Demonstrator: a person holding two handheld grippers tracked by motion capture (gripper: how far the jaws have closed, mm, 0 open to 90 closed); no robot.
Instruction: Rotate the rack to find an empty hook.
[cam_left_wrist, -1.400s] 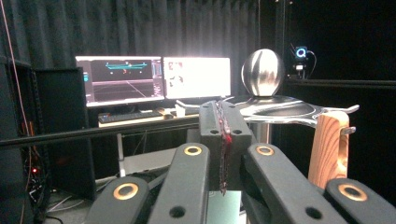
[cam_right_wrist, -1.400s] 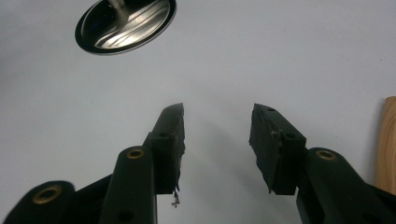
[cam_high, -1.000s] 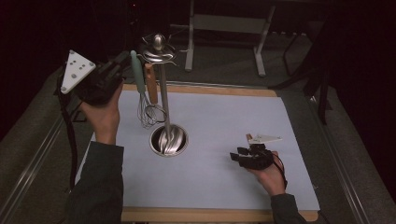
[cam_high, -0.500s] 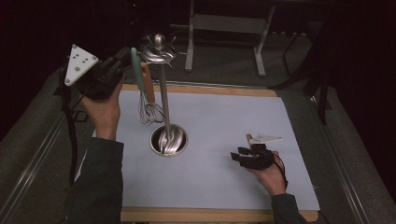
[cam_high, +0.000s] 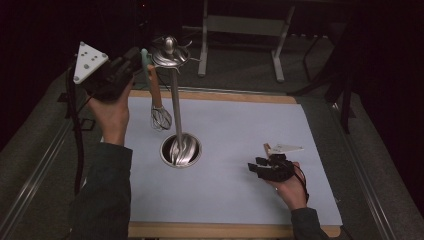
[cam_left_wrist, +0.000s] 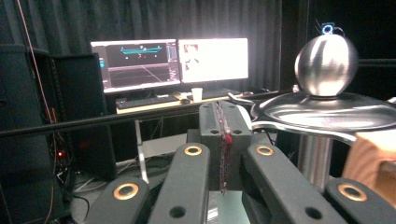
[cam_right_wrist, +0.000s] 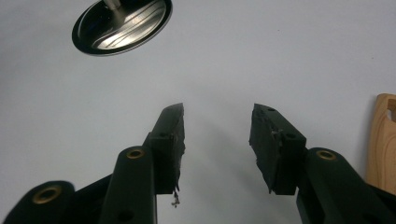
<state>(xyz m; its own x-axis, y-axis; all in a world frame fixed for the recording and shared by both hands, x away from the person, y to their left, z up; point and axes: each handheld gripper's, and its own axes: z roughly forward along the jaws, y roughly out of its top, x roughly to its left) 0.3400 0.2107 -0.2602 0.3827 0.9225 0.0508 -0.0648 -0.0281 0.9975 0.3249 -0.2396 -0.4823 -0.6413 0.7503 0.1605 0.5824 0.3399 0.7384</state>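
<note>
A metal utensil stand rises from a round base on the white mat, topped by a hooked disc and a ball. My left gripper, raised beside that disc, is shut on the pale green end of a whisk. Its wooden handle and wire head hang slanted next to the pole. My right gripper rests low on the mat to the right of the base. Its jaws stand open with nothing between them.
The white mat covers a wooden-edged table. A wooden edge shows to the right of the right jaws. A metal frame stands behind the table. Lit monitors on a desk sit far off.
The left hand has carried the whisk slightly up and away, nearer the stand's top disc. The right hand and its gripper have not moved.
</note>
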